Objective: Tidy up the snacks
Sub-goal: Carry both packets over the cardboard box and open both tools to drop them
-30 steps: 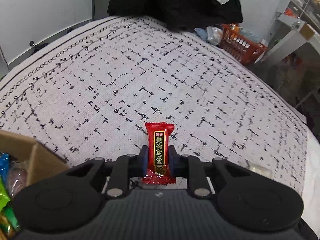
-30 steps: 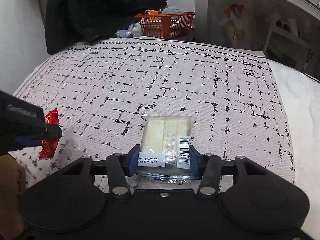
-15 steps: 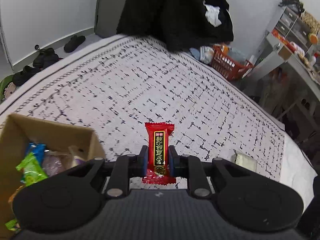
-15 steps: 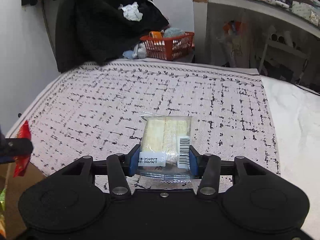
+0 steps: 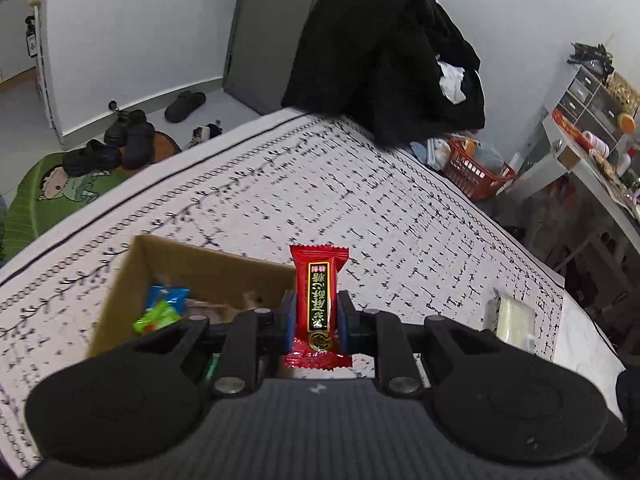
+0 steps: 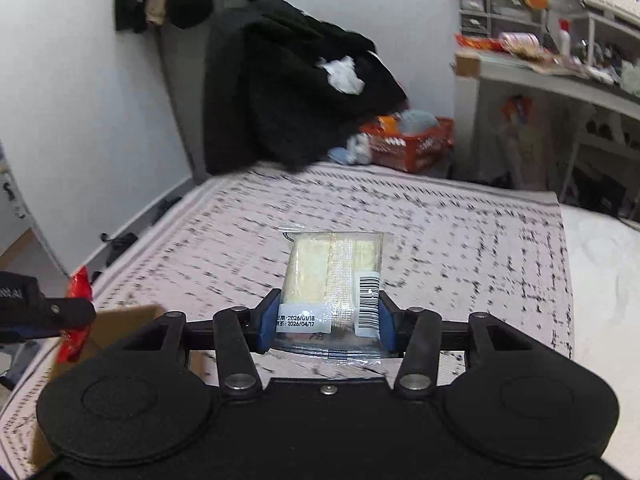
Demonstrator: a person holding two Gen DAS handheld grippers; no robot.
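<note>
Snacks are held in both grippers above the bed (image 5: 360,208). The left gripper (image 5: 317,320) has its fingers (image 5: 289,316) closed on a red candy packet (image 5: 319,300), which stands upright over the near right corner of the cardboard box (image 5: 192,260). Inside this box lie a blue and a green packet (image 5: 162,308). The right gripper (image 6: 328,320) has its fingers (image 6: 267,320) closed more widely on a clear pack of pale biscuits (image 6: 334,276) with a barcode label, above the patterned bedcover (image 6: 440,232). An orange basket (image 6: 412,144) stands beyond the bed.

Left tongs (image 5: 316,322) clamped, raised, right tongs (image 6: 327,322) clamped, raised
</note>
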